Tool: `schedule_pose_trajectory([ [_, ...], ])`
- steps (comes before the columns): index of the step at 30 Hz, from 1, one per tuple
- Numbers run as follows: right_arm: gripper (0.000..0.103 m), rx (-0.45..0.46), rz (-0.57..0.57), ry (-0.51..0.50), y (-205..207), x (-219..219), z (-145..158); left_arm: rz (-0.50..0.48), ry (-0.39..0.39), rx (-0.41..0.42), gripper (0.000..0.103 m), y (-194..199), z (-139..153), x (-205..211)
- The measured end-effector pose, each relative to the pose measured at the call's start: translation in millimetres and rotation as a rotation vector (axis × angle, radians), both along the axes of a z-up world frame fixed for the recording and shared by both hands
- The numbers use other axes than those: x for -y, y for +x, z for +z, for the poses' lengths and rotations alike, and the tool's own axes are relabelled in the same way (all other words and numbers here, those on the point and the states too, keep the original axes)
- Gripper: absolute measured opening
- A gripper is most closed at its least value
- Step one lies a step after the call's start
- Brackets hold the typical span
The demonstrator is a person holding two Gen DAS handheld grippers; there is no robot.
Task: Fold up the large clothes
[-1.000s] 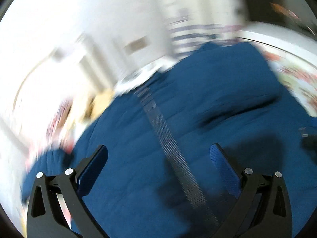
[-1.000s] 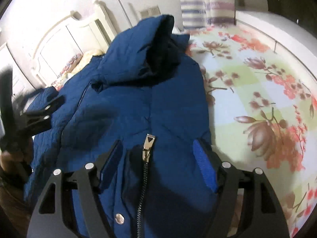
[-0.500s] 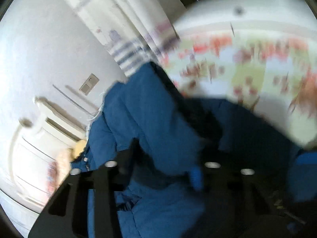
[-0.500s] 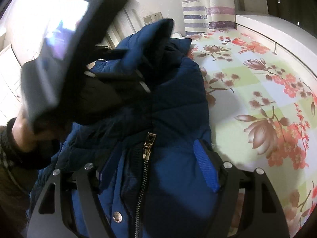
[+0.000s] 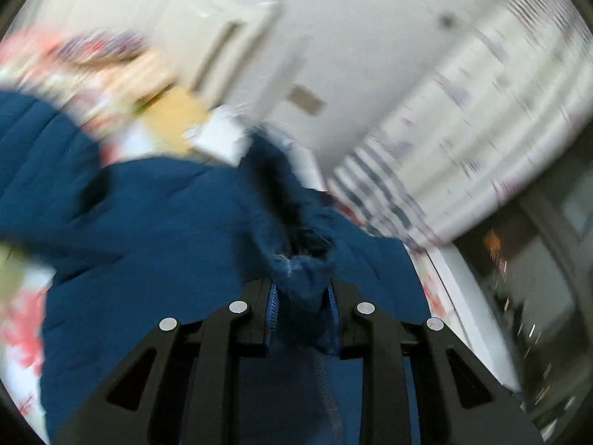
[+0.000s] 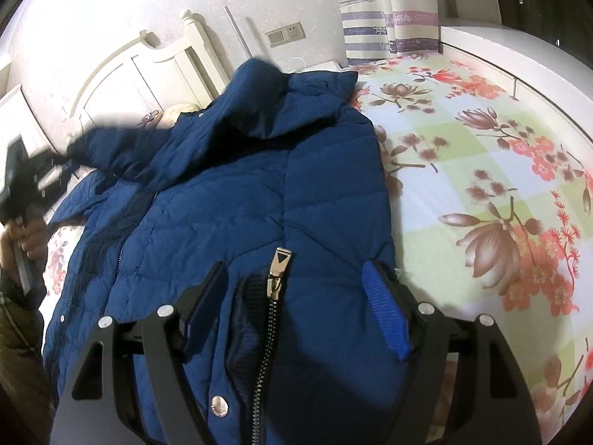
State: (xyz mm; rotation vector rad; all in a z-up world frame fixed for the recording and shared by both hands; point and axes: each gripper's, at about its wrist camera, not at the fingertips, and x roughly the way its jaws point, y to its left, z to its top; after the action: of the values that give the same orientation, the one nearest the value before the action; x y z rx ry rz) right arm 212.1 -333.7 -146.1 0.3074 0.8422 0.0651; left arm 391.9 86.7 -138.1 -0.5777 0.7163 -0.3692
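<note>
No readable writing, label, brand, number or sign shows in either view. The left wrist view is smeared by motion blur, so anything printed there cannot be made out. In the right wrist view the curtain carries only a printed boat picture and stripes, without letters, and the wall switch plate and the metal zipper pull on the blue jacket bear no legible marking.

Blurred left view, sharp right view
</note>
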Motion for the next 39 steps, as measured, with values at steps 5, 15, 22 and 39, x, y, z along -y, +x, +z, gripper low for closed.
schedule_pose_trajectory([
  [5, 0.074, -0.011, -0.006, -0.041, 0.2, -7.0, 2.7, 0.056, -0.094, -0.136, 0.024, -3.9, -45.2, -55.9],
  [15, 0.074, 0.058, -0.096, -0.186, 47.0, -7.0, 55.2, 0.065, -0.037, 0.030, 0.023, -35.2, -36.0, -49.4],
  [22, 0.072, -0.031, -0.176, -0.308, 150.4, -5.8, 42.2, 0.059, -0.060, 0.000, 0.023, -39.6, -55.6, -66.9],
  [39, 0.071, 0.036, -0.089, -0.394, 170.0, -44.8, 31.8, 0.183, -0.026, 0.198, 0.024, -72.9, -24.5, -77.7],
])
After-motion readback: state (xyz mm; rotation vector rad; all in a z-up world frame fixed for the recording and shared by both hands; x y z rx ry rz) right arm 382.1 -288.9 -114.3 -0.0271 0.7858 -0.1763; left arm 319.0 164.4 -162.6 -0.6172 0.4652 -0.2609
